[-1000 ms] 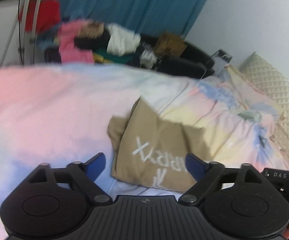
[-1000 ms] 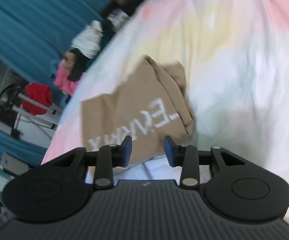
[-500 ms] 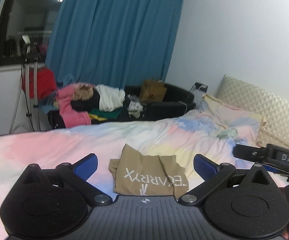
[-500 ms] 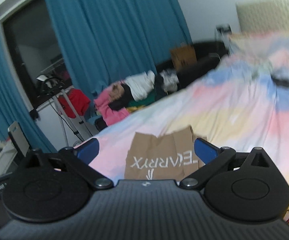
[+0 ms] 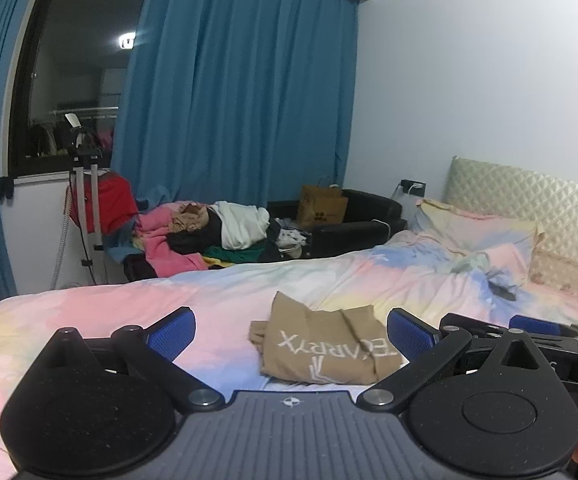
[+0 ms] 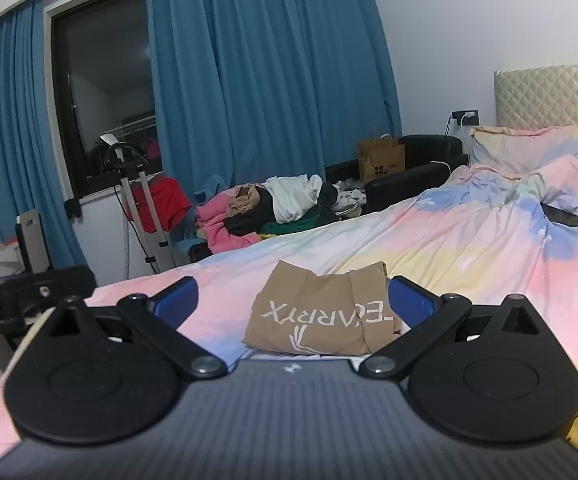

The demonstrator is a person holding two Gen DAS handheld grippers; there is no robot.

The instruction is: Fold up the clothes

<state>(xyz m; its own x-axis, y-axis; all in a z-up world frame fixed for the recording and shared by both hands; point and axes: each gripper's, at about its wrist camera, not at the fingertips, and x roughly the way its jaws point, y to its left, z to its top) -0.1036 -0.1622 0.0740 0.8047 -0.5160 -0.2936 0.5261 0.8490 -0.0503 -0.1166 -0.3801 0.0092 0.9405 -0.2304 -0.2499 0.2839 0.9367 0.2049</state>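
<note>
A tan shirt with white lettering lies folded into a small rectangle (image 5: 325, 348) on the pastel bedspread (image 5: 129, 300). It also shows in the right wrist view (image 6: 321, 312). My left gripper (image 5: 291, 334) is open and empty, held level above the bed's near edge, short of the shirt. My right gripper (image 6: 293, 300) is open and empty, also short of the shirt. The right gripper shows at the right edge of the left wrist view (image 5: 537, 332).
A pile of clothes (image 5: 217, 236) lies on a black sofa beyond the bed. A paper bag (image 5: 321, 204) stands there. A garment steamer stand (image 5: 85, 200) is at the window. Pillows (image 5: 477, 228) and a quilted headboard (image 5: 529, 192) are at the right. A dark object (image 6: 561, 214) lies on the bedspread.
Both grippers have lifted and tilted up from looking down at the shirt to a level view. The right gripper's jaws have opened wide. The shirt stays folded on the bed.
</note>
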